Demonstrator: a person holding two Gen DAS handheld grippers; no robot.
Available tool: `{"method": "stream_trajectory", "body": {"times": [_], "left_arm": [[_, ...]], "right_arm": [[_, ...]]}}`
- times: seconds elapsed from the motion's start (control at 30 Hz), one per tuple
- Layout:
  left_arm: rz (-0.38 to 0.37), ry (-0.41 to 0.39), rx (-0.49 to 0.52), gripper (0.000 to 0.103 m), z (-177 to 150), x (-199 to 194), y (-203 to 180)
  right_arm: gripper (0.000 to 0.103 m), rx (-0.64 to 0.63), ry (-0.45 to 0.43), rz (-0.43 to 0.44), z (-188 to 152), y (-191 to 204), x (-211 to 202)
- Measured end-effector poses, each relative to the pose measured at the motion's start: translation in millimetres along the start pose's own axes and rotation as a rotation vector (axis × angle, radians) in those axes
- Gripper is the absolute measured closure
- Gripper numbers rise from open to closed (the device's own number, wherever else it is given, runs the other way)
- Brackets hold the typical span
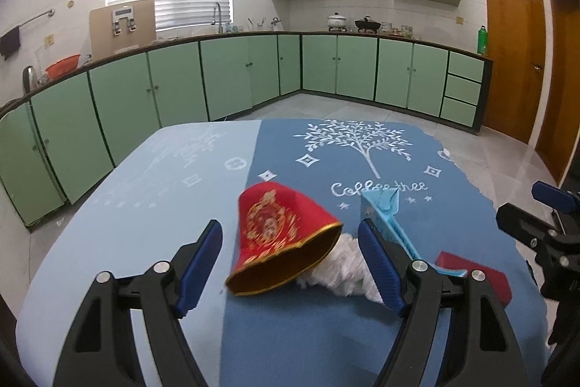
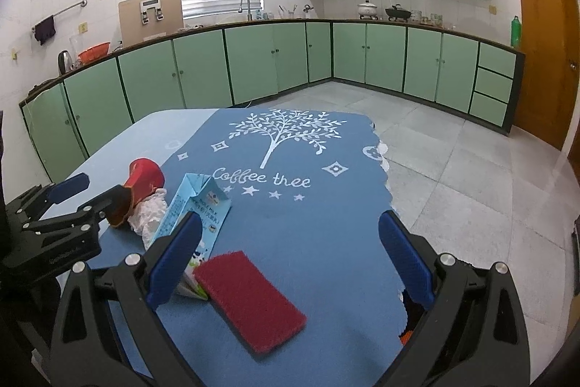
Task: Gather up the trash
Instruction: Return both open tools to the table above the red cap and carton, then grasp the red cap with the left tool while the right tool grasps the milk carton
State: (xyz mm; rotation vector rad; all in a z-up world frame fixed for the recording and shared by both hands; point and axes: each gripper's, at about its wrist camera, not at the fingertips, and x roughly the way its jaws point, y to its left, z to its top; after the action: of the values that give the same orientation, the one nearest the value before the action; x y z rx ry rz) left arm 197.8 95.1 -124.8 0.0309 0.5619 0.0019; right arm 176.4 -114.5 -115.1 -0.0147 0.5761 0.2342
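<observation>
Trash lies clustered on the blue-clothed table point(image 2: 326, 242): red gold-rimmed paper cup point(image 1: 282, 238) between the wide left tool point(image 1: 290, 263), touching crumpled white tissue point(image 1: 340, 271); a careless squeeze could crush or roll it. Right tool point(image 2: 290, 263) gapes over a red sponge point(image 2: 250, 300).

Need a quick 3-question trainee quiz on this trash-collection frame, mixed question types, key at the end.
1. True or false: the left gripper is shut on the red paper cup.
2. Multiple choice: what lies directly against the cup's open mouth? A) white crumpled tissue B) green bottle C) kettle
3. Fill in: between the open fingers of the right gripper lies a dark red ____, next to the blue milk carton.

Key: 1 false, its jaws stand open around the tipped cup; 2 A; 3 scouring pad.
</observation>
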Motion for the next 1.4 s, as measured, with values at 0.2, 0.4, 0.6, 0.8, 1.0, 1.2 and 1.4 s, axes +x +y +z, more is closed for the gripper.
{"method": "stream_trajectory", "body": {"times": [0.2, 0.4, 0.6, 0.8, 1.0, 1.2, 1.4], "left_arm": [[0.02, 0.025, -0.012, 0.027, 2.7, 21.8, -2.9], [0.024, 0.04, -0.038, 0.036, 0.6, 29.7, 3.4], [0.022, 0.041, -0.093, 0.062, -2.9, 24.5, 24.9], [0.04, 0.018, -0.142, 0.077, -7.0, 9.5, 45.1], [0.035, 0.021, -0.166, 0.084, -10.5, -7.9, 53.6], [0.029, 0.025, -0.171, 0.084, -15.5, -11.9, 62.1], [0.045, 0.038, -0.185, 0.077, -14.1, 2.8, 67.3]], "right_arm": [[0.008, 0.003, 0.014, 0.014, 0.1, -0.2, 11.1], [0.008, 0.003, 0.027, 0.052, 0.9, 8.2, 22.3], [0.008, -0.015, 0.035, 0.083, -2.1, 19.7, 20.9], [0.008, -0.027, 0.037, 0.113, -2.8, 36.0, 17.0], [0.012, -0.054, 0.042, 0.14, -3.6, 56.9, 16.8], [0.03, -0.107, 0.078, 0.116, -4.6, 74.3, 27.5], [0.04, -0.124, 0.111, 0.085, -6.2, 75.3, 35.7]]}}
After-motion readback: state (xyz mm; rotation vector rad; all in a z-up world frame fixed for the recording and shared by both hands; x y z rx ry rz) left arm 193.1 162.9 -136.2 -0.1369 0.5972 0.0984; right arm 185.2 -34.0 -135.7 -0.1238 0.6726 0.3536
